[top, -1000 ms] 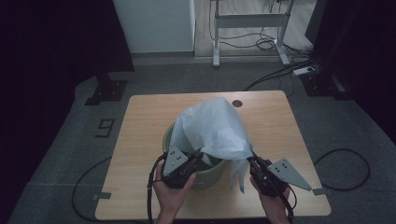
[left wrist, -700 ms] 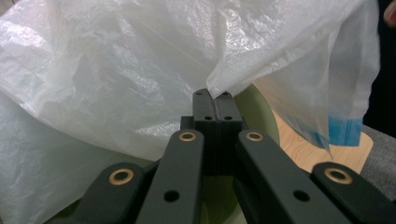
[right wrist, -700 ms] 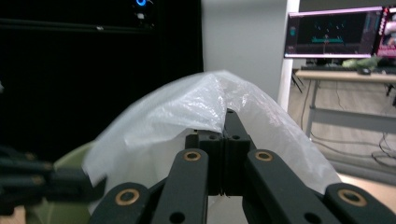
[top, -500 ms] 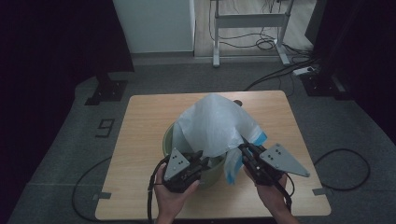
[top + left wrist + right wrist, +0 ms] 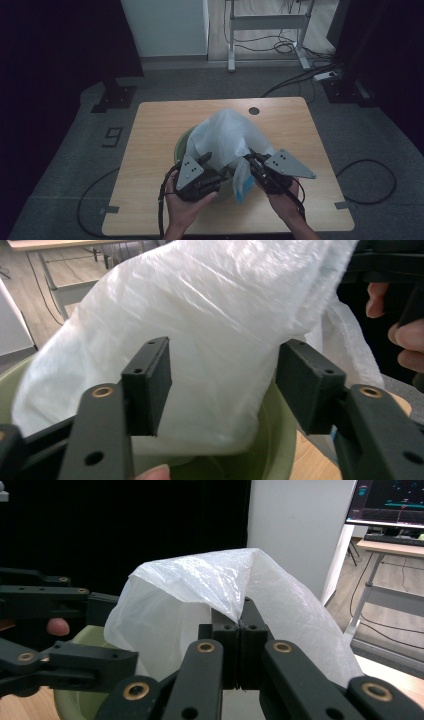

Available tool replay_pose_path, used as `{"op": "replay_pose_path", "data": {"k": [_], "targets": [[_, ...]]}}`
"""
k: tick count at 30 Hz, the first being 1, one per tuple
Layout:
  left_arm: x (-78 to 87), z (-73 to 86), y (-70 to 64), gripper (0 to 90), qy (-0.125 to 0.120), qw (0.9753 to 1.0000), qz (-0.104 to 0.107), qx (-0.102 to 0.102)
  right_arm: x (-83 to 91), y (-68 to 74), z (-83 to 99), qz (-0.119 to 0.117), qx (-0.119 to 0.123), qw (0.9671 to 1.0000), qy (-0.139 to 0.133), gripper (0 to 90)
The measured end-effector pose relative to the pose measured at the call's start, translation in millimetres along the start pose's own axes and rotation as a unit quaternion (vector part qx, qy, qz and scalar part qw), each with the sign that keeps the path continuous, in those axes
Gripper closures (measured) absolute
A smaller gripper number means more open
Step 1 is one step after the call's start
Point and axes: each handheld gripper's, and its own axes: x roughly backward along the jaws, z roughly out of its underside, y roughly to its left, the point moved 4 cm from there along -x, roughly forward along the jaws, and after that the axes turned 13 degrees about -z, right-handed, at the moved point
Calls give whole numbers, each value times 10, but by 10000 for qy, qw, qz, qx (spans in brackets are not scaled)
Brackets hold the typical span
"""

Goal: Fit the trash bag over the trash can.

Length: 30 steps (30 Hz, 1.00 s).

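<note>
Lining job: table (image 5: 150, 125) mid-frame carries green bin (image 5: 181, 145), thin white bag (image 5: 225, 135) draped over it. Bag looks light, floppy, slippery; grab at its rim. Right gripper (image 5: 240, 625) fingers pinch bag edge; left gripper (image 5: 222, 385) fingers wide around it.

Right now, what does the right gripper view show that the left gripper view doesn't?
Right gripper view: the right gripper with jaws shut on a fold of the bag, and a lit monitor at top right. Left gripper view: the left gripper with jaws open, apart either side of the bag. Both: the white bag rising from the green bin.
</note>
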Motion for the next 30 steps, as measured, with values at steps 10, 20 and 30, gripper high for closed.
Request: {"op": "replay_pose_path", "data": {"k": [10, 20, 30], "targets": [[-28, -36, 38, 883, -199, 9994, 276, -57, -24, 35, -10, -245, 111, 9996, -7, 876], [9, 21, 286, 900, -170, 9993, -55, 321, -43, 159, 263, 58, -92, 9997, 220, 427], [11, 22, 342, 900, -181, 9988, -118, 448, 84, 423, 850, 307, -535, 9975, 330, 309]]}}
